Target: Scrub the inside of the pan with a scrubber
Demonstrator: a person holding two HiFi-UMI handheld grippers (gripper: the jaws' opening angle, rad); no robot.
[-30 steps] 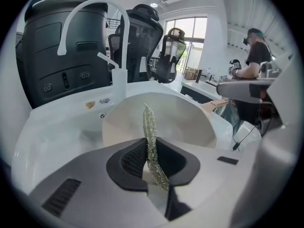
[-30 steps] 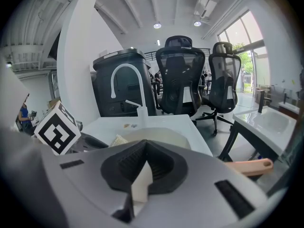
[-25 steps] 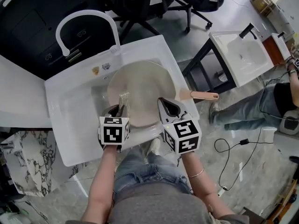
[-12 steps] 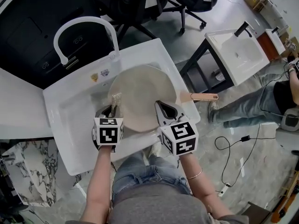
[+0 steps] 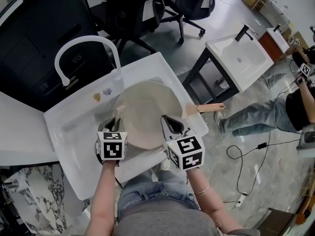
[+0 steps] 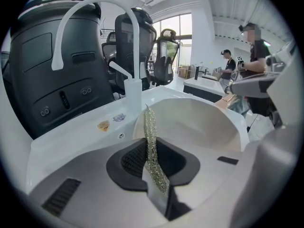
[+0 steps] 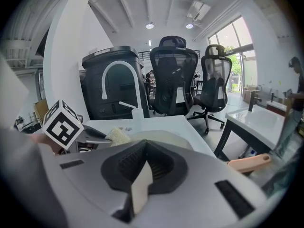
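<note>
**Scrubber at the pan's left rim**

The left gripper is clamping the thin scrubber upright, with the pan lying in the white sink. The right gripper is hovering over the near rim, jaws together and empty, and the pan's middle is lying open.

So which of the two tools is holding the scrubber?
The left tool, shut on the thin silvery scrubber; the right tool is shut on nothing.
</note>
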